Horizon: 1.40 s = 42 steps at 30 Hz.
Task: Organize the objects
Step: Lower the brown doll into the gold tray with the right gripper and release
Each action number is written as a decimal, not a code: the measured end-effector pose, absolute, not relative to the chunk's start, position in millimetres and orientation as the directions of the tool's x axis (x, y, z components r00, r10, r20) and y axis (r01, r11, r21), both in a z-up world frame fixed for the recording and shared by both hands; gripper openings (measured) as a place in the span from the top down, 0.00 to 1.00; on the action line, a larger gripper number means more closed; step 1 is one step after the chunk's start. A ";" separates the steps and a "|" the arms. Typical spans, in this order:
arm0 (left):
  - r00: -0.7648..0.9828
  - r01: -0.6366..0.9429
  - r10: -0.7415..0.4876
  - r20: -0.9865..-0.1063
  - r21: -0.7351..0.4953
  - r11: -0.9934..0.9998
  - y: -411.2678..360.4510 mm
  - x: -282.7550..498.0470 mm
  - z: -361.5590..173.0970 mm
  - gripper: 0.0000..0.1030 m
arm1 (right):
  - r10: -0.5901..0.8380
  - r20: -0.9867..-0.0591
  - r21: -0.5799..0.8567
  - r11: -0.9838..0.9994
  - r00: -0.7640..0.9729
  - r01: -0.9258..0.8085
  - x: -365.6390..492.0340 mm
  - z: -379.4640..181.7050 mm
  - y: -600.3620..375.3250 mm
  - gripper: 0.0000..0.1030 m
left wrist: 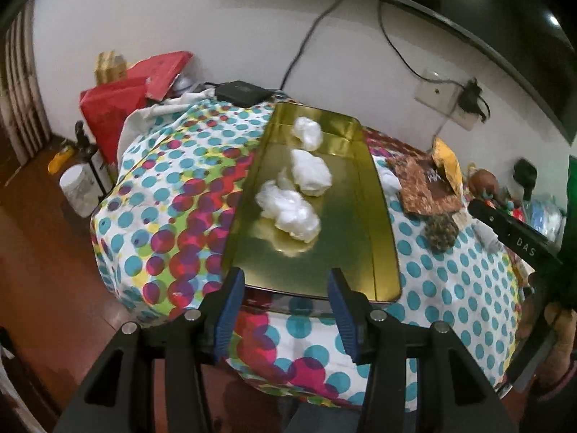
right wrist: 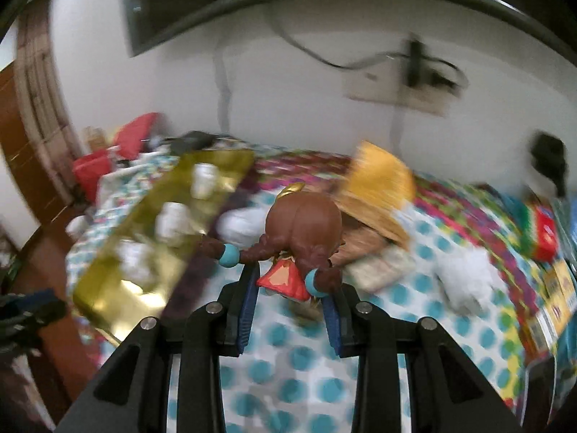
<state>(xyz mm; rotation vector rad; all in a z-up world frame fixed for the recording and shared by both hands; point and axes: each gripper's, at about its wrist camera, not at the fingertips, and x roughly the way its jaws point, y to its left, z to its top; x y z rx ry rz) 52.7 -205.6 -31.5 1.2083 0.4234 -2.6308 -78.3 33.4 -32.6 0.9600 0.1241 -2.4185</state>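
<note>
Right fingers (right wrist: 252, 288) clamp a doll (right wrist: 301, 238), unseen from left wrist.

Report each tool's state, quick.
Left tool: open, holding nothing, at the near edge of the gold tray.
Right tool: closed on the brown-haired figurine.

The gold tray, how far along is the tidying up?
Done: three white wads lie in the gold tray. In hand: the right claw grips a brown-haired doll; the left claw is open at the tray's near edge. Left: a pine cone, another white wad and packets lie on the dotted cloth.
</note>
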 end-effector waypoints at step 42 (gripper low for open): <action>-0.584 0.369 -0.090 -0.807 -0.165 -0.915 -252.1 61.7 -42.1 0.53 | -0.372 -0.871 0.062 -0.731 -0.321 0.679 -91.4 -99.1 -166.6 0.58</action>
